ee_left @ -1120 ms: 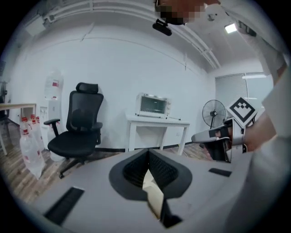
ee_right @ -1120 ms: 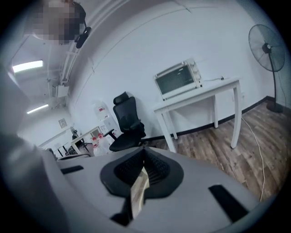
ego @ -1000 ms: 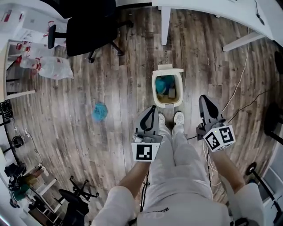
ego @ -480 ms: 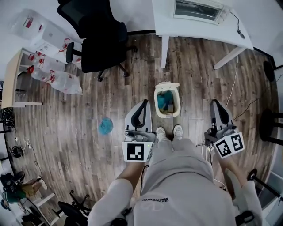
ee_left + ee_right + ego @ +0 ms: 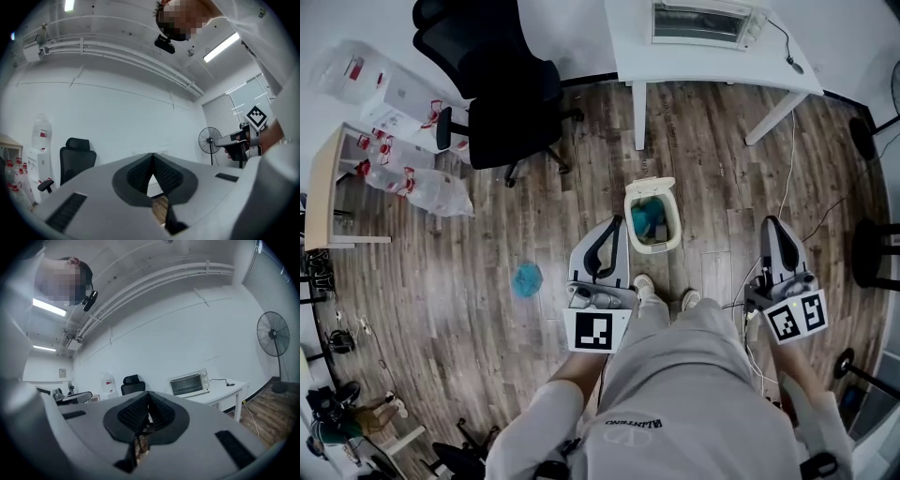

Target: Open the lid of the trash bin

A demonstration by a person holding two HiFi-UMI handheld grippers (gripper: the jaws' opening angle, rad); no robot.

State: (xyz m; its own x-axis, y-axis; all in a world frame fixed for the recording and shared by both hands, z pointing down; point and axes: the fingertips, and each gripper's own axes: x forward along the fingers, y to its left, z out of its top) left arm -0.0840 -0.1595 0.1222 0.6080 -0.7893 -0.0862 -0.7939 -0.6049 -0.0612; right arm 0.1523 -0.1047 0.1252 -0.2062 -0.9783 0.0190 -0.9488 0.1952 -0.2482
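The small cream trash bin (image 5: pixel 678 221) stands on the wood floor just ahead of the person's shoes. Its lid (image 5: pixel 649 186) is tipped up at the far side, and blue rubbish shows inside. In the head view my left gripper (image 5: pixel 612 227) hangs left of the bin and my right gripper (image 5: pixel 772 227) well to its right; neither touches it. Both are held level and point into the room. In the left gripper view the left gripper (image 5: pixel 152 156) has its jaws together with nothing in them. The right gripper (image 5: pixel 148 393) looks the same in its own view. The bin is hidden in both gripper views.
A black office chair (image 5: pixel 502 103) stands at the back left. A white table (image 5: pixel 712 66) with a toaster oven (image 5: pixel 698 21) is behind the bin. A blue crumpled wad (image 5: pixel 527 278) lies on the floor to the left, with plastic bags (image 5: pixel 427 187) further left. Cables (image 5: pixel 787 178) trail on the right.
The head view has pulled up and back, so the bin looks smaller and farther away. The shoes have stepped back from it. Both grippers stay shut and have spread a little wider.
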